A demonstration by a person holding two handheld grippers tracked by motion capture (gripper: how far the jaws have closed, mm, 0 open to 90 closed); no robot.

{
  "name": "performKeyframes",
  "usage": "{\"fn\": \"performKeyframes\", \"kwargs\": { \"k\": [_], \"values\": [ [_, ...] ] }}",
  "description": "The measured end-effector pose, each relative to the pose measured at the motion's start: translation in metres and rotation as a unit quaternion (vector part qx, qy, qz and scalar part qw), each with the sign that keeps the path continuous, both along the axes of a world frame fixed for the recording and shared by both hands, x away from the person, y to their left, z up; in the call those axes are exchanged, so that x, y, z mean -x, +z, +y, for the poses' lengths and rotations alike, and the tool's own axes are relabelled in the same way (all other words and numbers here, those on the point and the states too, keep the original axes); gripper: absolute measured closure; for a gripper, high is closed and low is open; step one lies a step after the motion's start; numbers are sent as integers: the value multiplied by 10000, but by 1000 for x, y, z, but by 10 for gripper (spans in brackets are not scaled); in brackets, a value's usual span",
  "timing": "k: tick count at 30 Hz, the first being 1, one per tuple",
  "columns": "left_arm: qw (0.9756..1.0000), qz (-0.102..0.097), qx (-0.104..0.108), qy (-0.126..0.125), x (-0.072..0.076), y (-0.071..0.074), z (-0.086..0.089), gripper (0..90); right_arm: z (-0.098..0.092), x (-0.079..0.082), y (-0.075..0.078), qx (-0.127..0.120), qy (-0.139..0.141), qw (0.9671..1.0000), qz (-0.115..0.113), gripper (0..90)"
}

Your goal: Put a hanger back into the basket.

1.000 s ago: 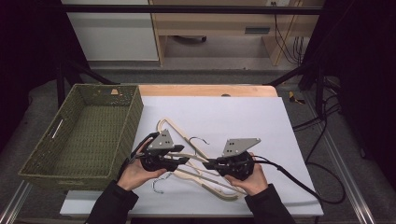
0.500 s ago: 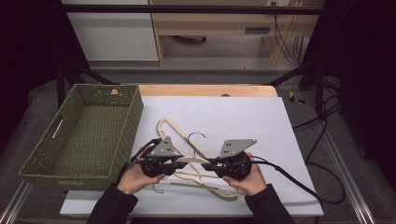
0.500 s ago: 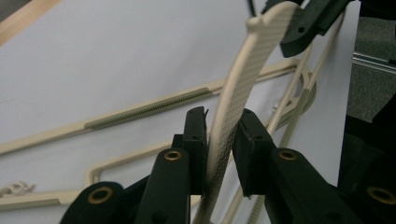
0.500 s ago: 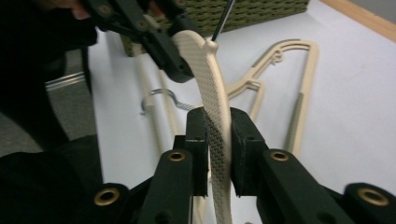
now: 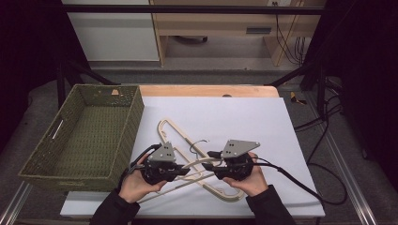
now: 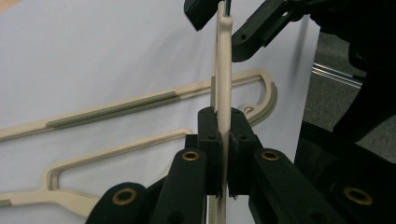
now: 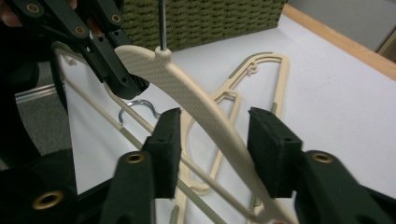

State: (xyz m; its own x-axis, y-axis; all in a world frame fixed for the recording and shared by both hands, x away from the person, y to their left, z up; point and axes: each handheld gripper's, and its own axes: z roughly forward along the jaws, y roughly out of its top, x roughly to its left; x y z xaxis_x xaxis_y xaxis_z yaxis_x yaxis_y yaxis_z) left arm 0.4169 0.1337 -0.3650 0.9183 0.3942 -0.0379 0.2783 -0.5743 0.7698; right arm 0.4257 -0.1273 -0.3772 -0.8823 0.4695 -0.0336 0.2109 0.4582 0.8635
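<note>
Item 1, far left: woven green basket (image 5: 84, 136), standing on the table's left side, nothing visible inside. It sits just beside your left hand.

Item 2: your left gripper (image 5: 180, 169), pointing right. Its jaws have just been closing and are now clamped flat on the arm of the raised cream plastic hanger (image 6: 223, 84); in the left gripper view the pads press on both faces of the thin bar.

Item 3: the raised hanger itself, held up off the white table cover (image 5: 234, 117) between your two grippers, near the front edge. Its metal hook stem rises from the middle. Judged light and fairly stiff, though a thin arm like this will likely flex or twist if you grip far from the centre. The textured face should give the pads some bite; the edges look smooth and may slip. Best hold: on the flat arm, close to the hook stem, across its broad faces.

Item 4: two more cream hangers (image 5: 174, 133) lying flat and crossed on the cover beneath the raised one, their arms overlapping. A lifted hanger could snag them.

Item 5: your right gripper (image 5: 215, 165), pointing left. Its jaws have just been opening; in the right gripper view the hanger's arm (image 7: 196, 107) runs between the pads with a gap on each side, so it has no grip.
</note>
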Motion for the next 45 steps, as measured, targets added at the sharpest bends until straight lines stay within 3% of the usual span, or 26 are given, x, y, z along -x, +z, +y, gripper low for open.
{"fn": "performKeyframes", "kwargs": {
  "k": [3, 7, 10, 14, 18, 23, 30, 34, 38, 45],
  "values": [
    [9998, -86, 26, 201, 2, 4, 4, 864, -12, 1, 4, -306, -176, 9993, -91, 444],
    [9987, -168, 114, 470, 1, 7, 10, 864, -30, 2, 6, -650, -564, 9960, -228, 328],
    [9976, -221, 152, 645, 0, 10, 15, 864, -42, 2, 6, -902, -712, 9932, -158, 271],
    [9958, -351, 268, 807, 1, 20, 20, 864, -56, 4, 5, -991, -957, 9903, -154, 218],
    [9937, -549, 424, 882, 4, 39, 31, 864, -69, 4, 3, -1194, -1233, 9851, -120, 172],
    [9899, -739, 558, 1075, 3, 62, 50, 864, -79, 5, -2, -1174, -1470, 9821, -110, 137],
    [9865, -781, 705, 1256, -8, 85, 76, 863, -90, 9, -7, -1198, -1730, 9775, -106, 91],
    [9838, -865, 740, 1384, -15, 96, 91, 863, -96, 10, -9, -1266, -1938, 9728, -114, 70],
    [9816, -879, 848, 1465, -24, 103, 108, 863, -102, 11, -8, -1364, -2045, 9692, -153, 64],
    [9767, -990, 672, 1780, -42, 106, 138, 863, -105, 12, -9, -1376, -2092, 9680, -163, 60]
  ]
}}
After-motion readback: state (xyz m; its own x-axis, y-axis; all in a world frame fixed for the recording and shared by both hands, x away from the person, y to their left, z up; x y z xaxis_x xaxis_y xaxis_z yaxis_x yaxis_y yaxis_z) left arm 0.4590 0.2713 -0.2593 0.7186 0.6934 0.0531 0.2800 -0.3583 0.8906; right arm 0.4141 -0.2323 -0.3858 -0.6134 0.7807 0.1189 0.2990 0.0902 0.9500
